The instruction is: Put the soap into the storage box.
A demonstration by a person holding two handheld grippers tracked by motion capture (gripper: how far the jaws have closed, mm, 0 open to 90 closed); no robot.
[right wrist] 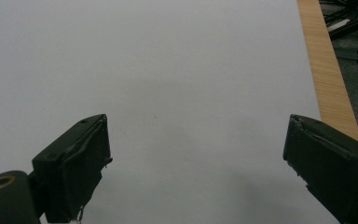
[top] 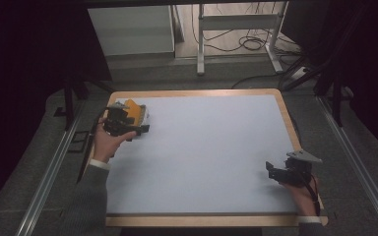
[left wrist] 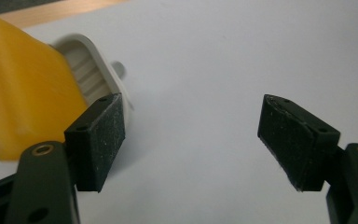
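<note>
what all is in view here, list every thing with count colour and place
yellow piece: 1, yellow-orange, far left corner of the table, lying on the white tray
ribbed tray: 1, white, under the yellow piece, beside the left gripper
table: 1, pale top with wooden edge, centre
metal frame: 1, light grey, on the floor beyond the table
cables: several, black, floor by the frame
left gripper: 1, black, open, nothing between the jaws
right gripper: 1, black, open, near right edge

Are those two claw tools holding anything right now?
No. The left gripper is open beside the yellow-and-white object, which lies outside its jaws. The right gripper is open over the bare table.
</note>
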